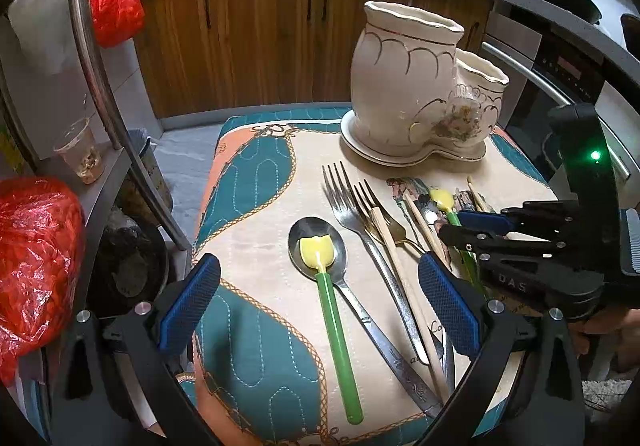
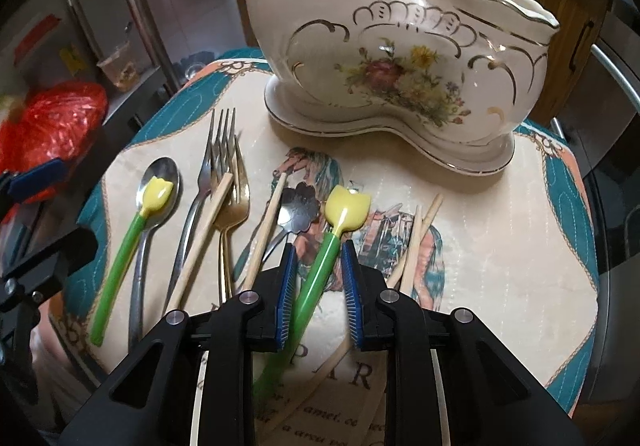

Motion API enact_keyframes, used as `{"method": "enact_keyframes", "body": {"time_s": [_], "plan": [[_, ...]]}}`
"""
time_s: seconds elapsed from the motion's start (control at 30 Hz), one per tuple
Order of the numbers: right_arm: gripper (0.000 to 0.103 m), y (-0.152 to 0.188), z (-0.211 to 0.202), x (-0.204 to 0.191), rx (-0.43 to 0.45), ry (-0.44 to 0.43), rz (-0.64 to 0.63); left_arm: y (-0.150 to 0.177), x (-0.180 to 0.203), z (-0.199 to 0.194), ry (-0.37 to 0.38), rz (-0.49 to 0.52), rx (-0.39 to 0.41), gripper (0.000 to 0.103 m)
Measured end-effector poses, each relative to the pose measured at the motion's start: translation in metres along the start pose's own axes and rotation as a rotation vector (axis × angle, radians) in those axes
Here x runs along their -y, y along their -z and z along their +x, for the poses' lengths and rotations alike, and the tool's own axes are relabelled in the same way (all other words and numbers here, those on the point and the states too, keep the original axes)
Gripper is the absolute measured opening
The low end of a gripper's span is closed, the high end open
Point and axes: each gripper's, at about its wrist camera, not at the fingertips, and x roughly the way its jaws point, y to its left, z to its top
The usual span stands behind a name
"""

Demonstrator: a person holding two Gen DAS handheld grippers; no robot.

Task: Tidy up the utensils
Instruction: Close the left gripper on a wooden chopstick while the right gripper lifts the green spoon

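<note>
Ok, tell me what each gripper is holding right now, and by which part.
The right gripper straddles the green handle of the tulip-tipped spoon, just below its yellow head; its pads do not clearly press it yet. The left gripper holds nothing.

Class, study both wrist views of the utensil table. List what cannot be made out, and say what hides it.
- Holder inside: both views, hidden by its own walls.
- Tulip spoon handle end: right wrist view, under the right tongs.
- Whether those pads press the handle: right wrist view, contact unclear.
- Fork and chopstick ends: left wrist view, behind the left tongs.
</note>
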Motion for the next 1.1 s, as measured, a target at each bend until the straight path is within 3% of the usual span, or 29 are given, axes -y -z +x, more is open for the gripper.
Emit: {"method": "enact_keyframes", "body": {"time_s": [0.33, 0.47, 0.63, 0.73, 0.77, 1.1], "plan": [[0.011, 0.006, -0.022, 0.026, 0.093, -0.073, 0.12, 0.001, 0.011, 0.017, 0.069, 0.021, -0.06, 0.095], [0.011, 0.011, -0.037, 0.035, 0.133, -0.114, 0.135, 0.004, 0.027, 0.025, 0.082, 0.067, -0.105, 0.07], [0.011, 0.015, -0.051, 0.042, 0.178, -0.149, 0.158, 0.002, 0.043, 0.03, 0.109, 0.103, -0.127, 0.051], [0.011, 0.016, -0.057, 0.047, 0.19, -0.158, 0.168, 0.0, 0.05, 0.039, 0.111, 0.127, -0.152, 0.027], [0.011, 0.017, -0.058, 0.048, 0.192, -0.161, 0.17, -0.001, 0.053, 0.043, 0.115, 0.132, -0.164, 0.024], [0.011, 0.025, -0.066, 0.06, 0.206, -0.192, 0.186, 0.001, 0.061, 0.051, 0.109, 0.133, -0.195, 0.022]]}}
